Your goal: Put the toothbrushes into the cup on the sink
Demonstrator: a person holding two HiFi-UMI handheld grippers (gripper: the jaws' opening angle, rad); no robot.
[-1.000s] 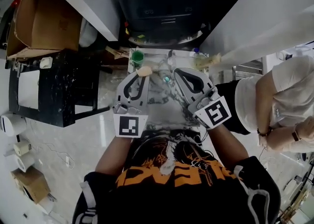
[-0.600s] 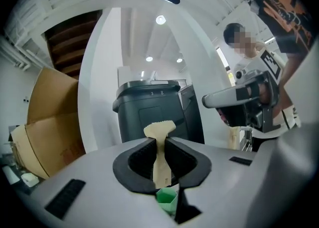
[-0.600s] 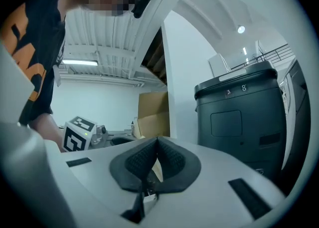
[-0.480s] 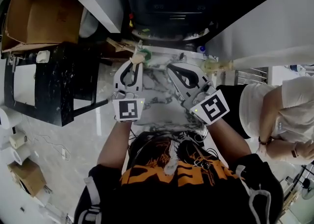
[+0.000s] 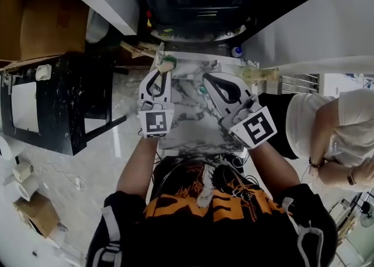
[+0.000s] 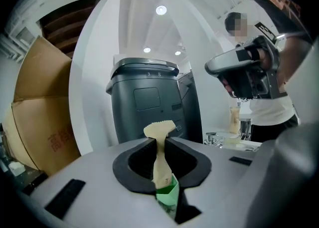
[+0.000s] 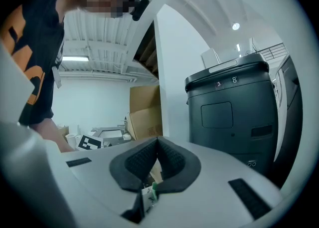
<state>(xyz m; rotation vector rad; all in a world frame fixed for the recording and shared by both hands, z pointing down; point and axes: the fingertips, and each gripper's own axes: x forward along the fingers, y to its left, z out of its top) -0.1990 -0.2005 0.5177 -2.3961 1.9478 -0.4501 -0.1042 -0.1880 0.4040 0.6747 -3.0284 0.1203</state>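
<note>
My left tongs (image 6: pixel 159 142) are squeezed shut on a toothbrush (image 6: pixel 159 130). Its pale head sticks up past the tips, and its handle sits in a green paper sleeve (image 6: pixel 168 198) down between the pads. So that one is in my grip and up in the air, not in any cup.

My right tongs (image 7: pixel 157 142) are shut tight too. Low down between the pads I see a little white and green wrapper with a pale stick in it. I think it is a second toothbrush (image 7: pixel 148 193), but only a small bit shows.

From my head I look down on both tongs, held side by side over the marble surface (image 5: pixel 187 128) by the sink. Just past the tip of my left tongs there is a green bit (image 5: pixel 170 59). It could be the cup, but it is too small for me to tell.

So how far am I? I think the picking up is done. The putting in is not done yet. I see no toothbrush standing in a cup. What is left is to find the cup, bring each brush over it, and let go, one at a time.
</note>
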